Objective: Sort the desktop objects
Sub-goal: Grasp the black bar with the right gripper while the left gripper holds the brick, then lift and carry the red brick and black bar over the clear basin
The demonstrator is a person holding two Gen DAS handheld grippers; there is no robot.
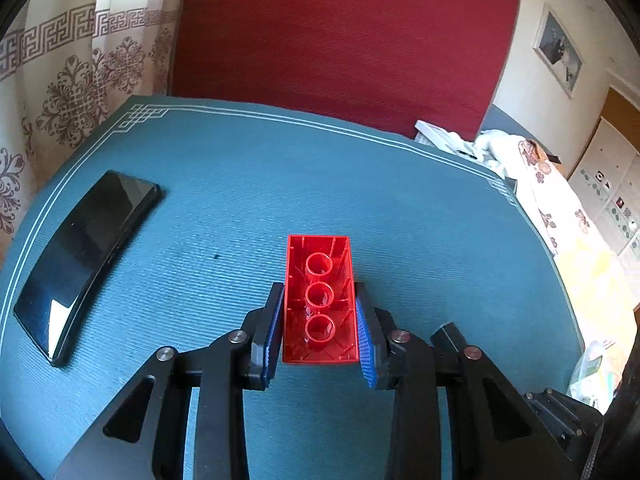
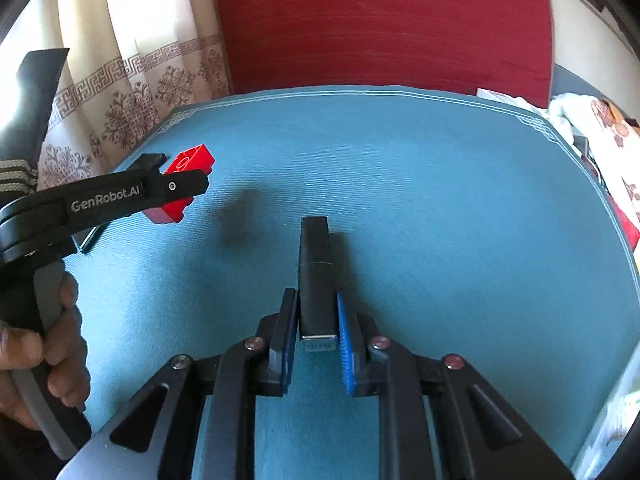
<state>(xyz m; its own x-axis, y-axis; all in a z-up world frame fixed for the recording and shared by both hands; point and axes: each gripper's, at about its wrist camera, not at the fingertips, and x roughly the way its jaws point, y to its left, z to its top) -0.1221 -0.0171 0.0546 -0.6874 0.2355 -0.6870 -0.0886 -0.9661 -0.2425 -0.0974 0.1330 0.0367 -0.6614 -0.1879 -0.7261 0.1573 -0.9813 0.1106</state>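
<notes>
Left gripper [image 1: 320,320] we're pinching the red brick [image 1: 320,300] with; right gripper [image 2: 316,332] is clamping a black USB stick [image 2: 315,280], mid-frame over the blue mat [image 2: 440,200].

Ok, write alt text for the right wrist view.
The right gripper is shut on a black USB stick above a blue mat. At the left edge, a hand holds the left gripper, which is clamped on a red toy brick. A red chair back and patterned curtain stand behind.
</notes>
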